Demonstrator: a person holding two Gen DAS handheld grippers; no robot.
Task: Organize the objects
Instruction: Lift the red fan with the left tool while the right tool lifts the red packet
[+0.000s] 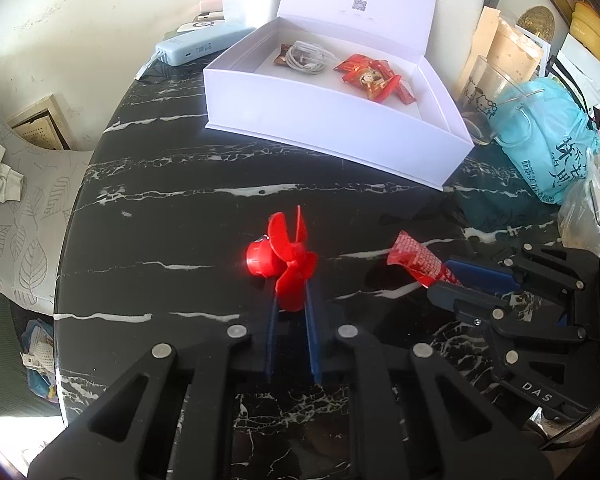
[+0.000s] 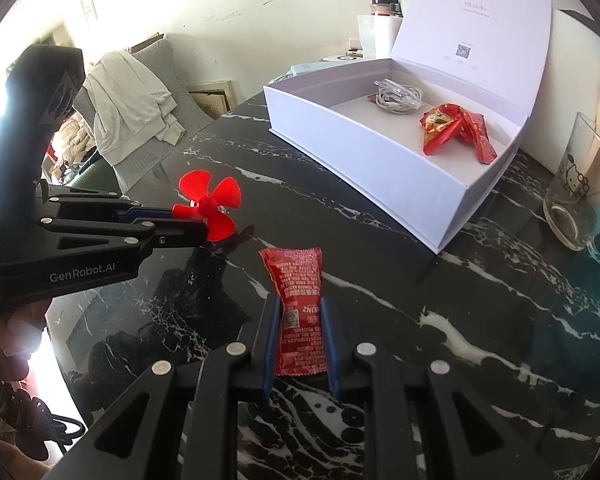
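My red fan sits frame centre; my red sachet lies lower centre; open white box upper right.

A black marble table veined in white fills the space ahead of both jaws, glossy under strong daylight. Beyond its far edge rises a scuffed off-white wall. Left of the left jaws, past the table's rim, sits a grey cushion printed with leaves. In the right wrist view, far left of the jaws, pale clothing drapes over a grey chair against the same wall.
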